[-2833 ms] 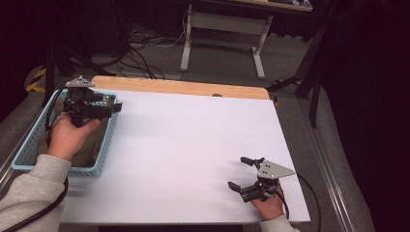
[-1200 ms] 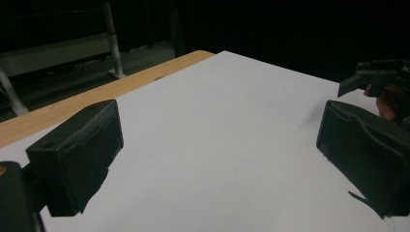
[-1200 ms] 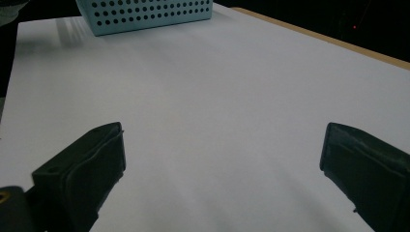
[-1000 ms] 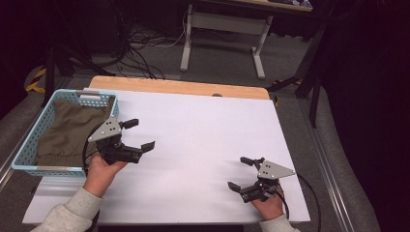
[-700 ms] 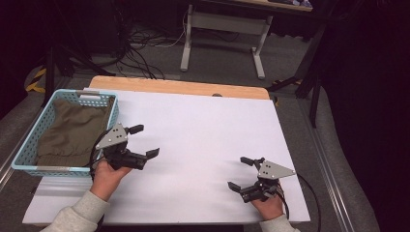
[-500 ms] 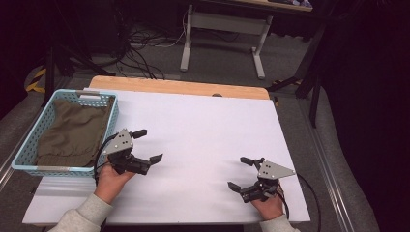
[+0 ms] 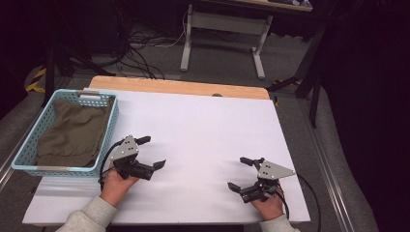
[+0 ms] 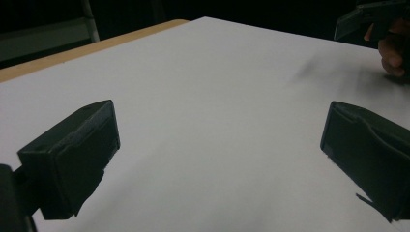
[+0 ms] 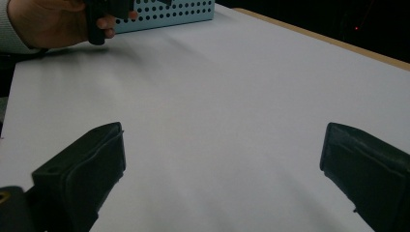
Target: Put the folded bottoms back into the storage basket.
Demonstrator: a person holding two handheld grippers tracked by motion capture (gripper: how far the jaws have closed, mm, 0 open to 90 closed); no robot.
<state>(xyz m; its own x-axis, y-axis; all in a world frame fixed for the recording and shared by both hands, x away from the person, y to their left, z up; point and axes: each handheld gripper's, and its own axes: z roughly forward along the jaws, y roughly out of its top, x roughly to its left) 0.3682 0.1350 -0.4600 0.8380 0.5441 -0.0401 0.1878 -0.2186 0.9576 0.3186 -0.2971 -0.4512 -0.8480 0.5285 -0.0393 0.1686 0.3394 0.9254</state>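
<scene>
Evidently the work in hand concerned the olive-green cloth [image 7: 72, 133], which lay folded inside the light blue basket [image 7: 112, 121] at the left edge of the table [image 7: 208, 125], filling most of the basket's floor and sitting below its rim. The left gripper [image 7: 152, 154] hovered just beside the basket's near right corner, over bare white table, its jaws spread wide with nothing between them. The right gripper [image 7: 242, 174] rested low at the near right of the table, well apart from the basket, its jaws likewise released and empty. That placing suggested the cloth was stowed and both tools parked clear of it, with the left hand [image 7: 116, 186] close enough to reach back if needed and the right out of the way.

The high view gave the whole layout: basket, cloth, both forearms and the wooden strip along the far edge of the table. The left gripper view looked along its own two black jaws at blank white surface between them, and caught the right hand [image 8: 394, 53] with its gripper at the upper right corner. The right gripper view showed the same wide gap between its jaws, and at its top the perforated wall of the basket [image 9: 159, 12] with the left hand [image 9: 53, 21] just before it, a side-on look at the holes that the high view rendered only faintly.
</scene>
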